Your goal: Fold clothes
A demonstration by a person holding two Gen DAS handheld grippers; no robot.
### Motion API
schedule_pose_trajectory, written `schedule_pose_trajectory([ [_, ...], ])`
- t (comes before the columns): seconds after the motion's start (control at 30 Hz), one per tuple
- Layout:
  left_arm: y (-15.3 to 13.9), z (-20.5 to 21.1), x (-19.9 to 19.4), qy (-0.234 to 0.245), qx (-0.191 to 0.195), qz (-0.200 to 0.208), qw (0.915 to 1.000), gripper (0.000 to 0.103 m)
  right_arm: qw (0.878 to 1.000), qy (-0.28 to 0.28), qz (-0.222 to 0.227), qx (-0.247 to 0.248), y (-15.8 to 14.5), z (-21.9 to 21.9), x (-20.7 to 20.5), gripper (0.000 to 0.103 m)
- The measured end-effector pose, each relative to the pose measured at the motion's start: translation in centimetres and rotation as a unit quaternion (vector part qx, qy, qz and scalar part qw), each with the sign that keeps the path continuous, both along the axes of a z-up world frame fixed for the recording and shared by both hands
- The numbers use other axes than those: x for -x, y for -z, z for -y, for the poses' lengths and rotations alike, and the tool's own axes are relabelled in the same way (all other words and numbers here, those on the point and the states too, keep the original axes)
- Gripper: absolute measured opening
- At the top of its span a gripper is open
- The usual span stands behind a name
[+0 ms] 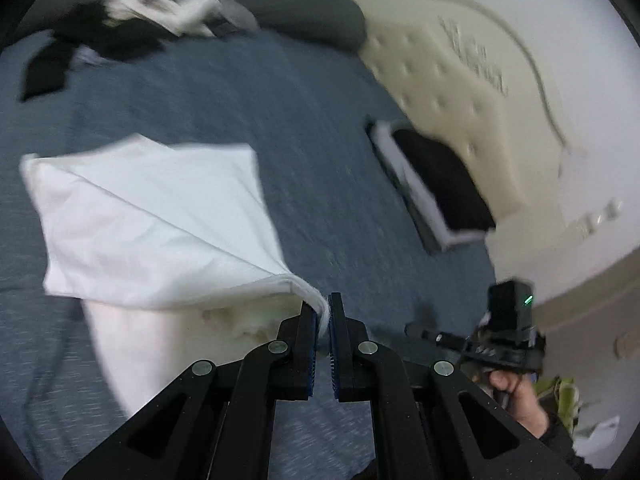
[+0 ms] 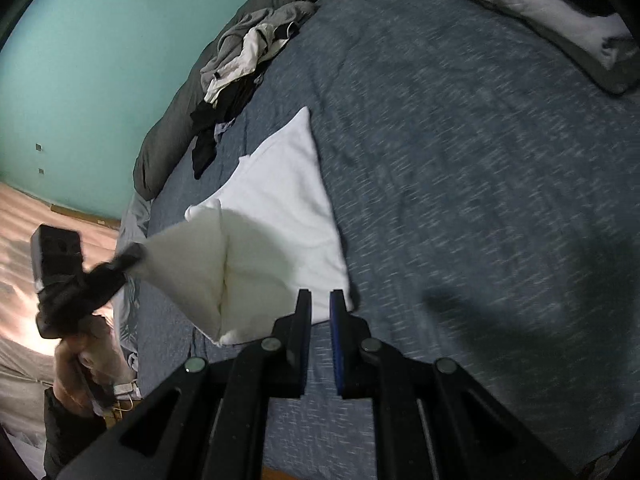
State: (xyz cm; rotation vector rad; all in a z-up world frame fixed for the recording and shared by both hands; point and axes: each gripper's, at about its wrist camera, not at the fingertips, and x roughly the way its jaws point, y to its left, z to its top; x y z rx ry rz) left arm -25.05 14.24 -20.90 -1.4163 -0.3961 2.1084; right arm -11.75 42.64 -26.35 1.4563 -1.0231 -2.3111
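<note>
Left wrist view: the left hand-held gripper [image 1: 324, 312] is clamped on a corner of the white garment [image 1: 152, 220], lifting it off the bed [image 1: 320, 140].

Right wrist view: the right hand-held gripper [image 2: 320, 300] stands slightly apart, holding nothing, just above the garment's near edge.

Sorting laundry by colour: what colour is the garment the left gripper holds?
White garment, pinched by the left gripper; clearest in the left wrist view.

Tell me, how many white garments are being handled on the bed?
1: a white cotton garment spread mid-bed, one corner pinched by the left gripper. Others may hide in the far pile.
</note>
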Motion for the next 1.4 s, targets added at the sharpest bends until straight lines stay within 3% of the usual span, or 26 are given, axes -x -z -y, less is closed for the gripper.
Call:
schedule_pose_trajectory([
  [0.17,5.7,-5.2,-1.0,0.039,0.062,0.035,0.9967,0.006,1.000,-0.011,0.002,-0.006,0.2,0.3,0.5,0.009],
  [0.3,8.5,-5.5,-2.3,0.051,0.079,0.057,0.9939,0.010,0.999,-0.034,0.007,-0.016,0.7,2.2,1.7,0.009],
  [0.37,8.2,-4.3,-2.8,0.041,0.067,0.061,0.9951,0.014,0.999,-0.046,0.009,-0.021,0.9,3.1,2.4,0.009],
  [0.47,6.5,-1.5,-3.3,0.020,0.050,0.051,0.9973,0.035,0.998,-0.063,0.012,-0.029,1.3,4.5,3.3,0.011],
  [0.53,4.9,0.7,-3.7,0.004,0.039,0.036,0.9986,0.042,0.997,-0.074,0.014,-0.034,1.5,5.4,3.9,0.026],
  [0.57,4.3,1.8,-3.7,-0.005,0.037,0.030,0.9989,0.043,0.996,-0.080,0.015,-0.036,1.7,5.9,4.2,0.037],
  [0.6,3.7,3.0,-3.7,-0.014,0.035,0.023,0.9990,0.043,0.995,-0.086,0.016,-0.039,1.8,6.4,4.5,0.040],
  [0.83,4.8,9.6,-4.9,-0.062,0.055,0.034,0.9960,0.043,0.990,-0.127,0.022,-0.057,2.6,9.7,6.6,0.041],
  [1.13,8.6,12.6,-6.0,-0.084,0.068,0.064,0.9921,0.043,0.971,-0.176,0.042,-0.154,4.2,13.4,7.8,0.041],
  [1.17,8.8,12.6,-6.0,-0.084,0.068,0.066,0.9920,0.043,0.968,-0.182,0.043,-0.166,4.4,13.6,7.8,0.040],
  [1.23,9.0,12.5,-6.0,-0.083,0.066,0.068,0.9920,0.043,0.963,-0.191,0.041,-0.186,4.5,13.9,7.8,0.031],
  [1.27,9.1,12.4,-6.0,-0.081,0.067,0.069,0.9920,0.043,0.962,-0.191,0.037,-0.190,4.4,13.9,7.8,0.013],
  [1.3,9.1,12.2,-6.0,-0.079,0.069,0.069,0.9921,0.043,0.963,-0.187,0.031,-0.190,4.1,13.6,7.7,0.007],
  [1.4,9.1,11.7,-6.0,-0.073,0.074,0.068,0.9922,0.043,0.967,-0.178,0.004,-0.182,2.6,12.8,7.2,0.005],
])
